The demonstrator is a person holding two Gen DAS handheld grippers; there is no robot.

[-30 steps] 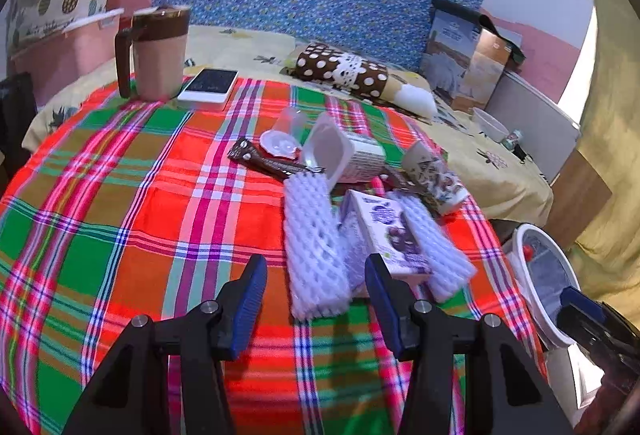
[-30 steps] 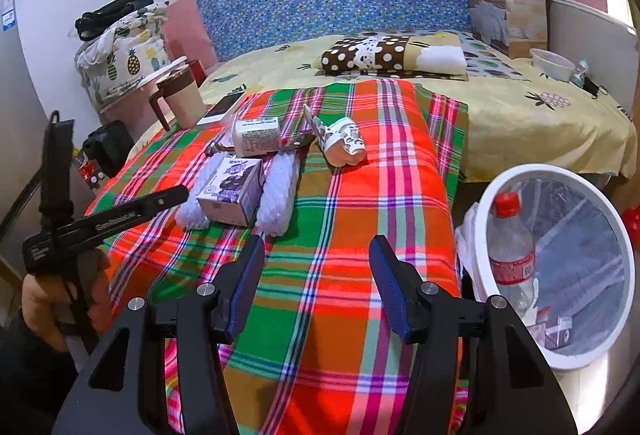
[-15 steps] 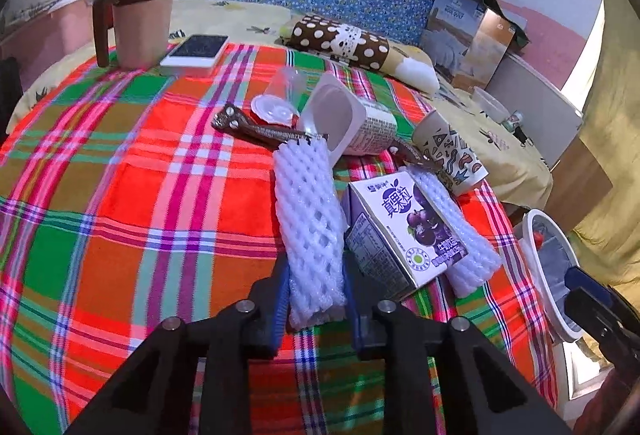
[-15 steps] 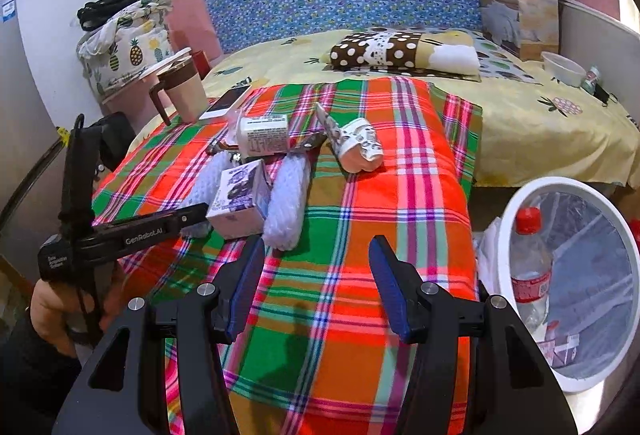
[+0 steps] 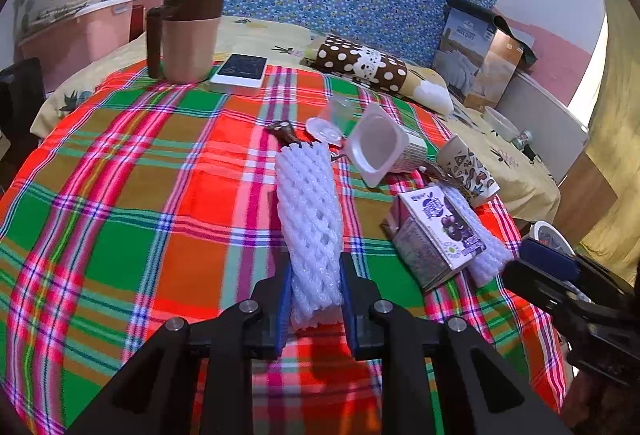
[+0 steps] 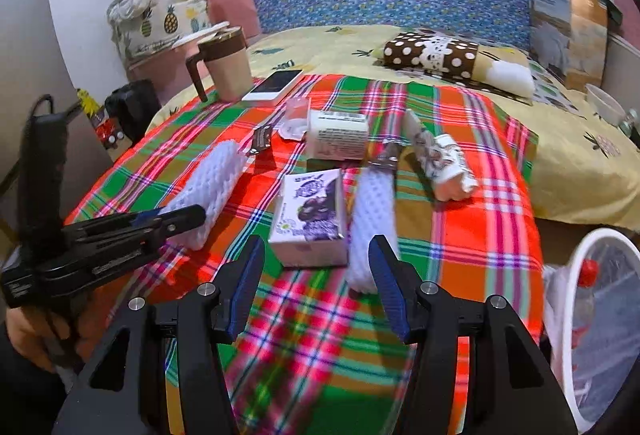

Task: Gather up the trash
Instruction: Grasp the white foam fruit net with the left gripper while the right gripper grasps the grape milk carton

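Plaid tablecloth in red, green and orange covers the table at the foot of a bed, with trash scattered over the far half. Left gripper has just been closing its jaws, and the blue pads now pinch the near end of a white foam fruit net. Right gripper has its jaws standing wide with nothing clamped; the grape juice carton and a second foam net lie just beyond its tips. Only the right view properly shows the white trash bin off the table's right edge, with a red-capped bottle inside. The left view alone looks into the open mouth of the tipped yogurt cup.
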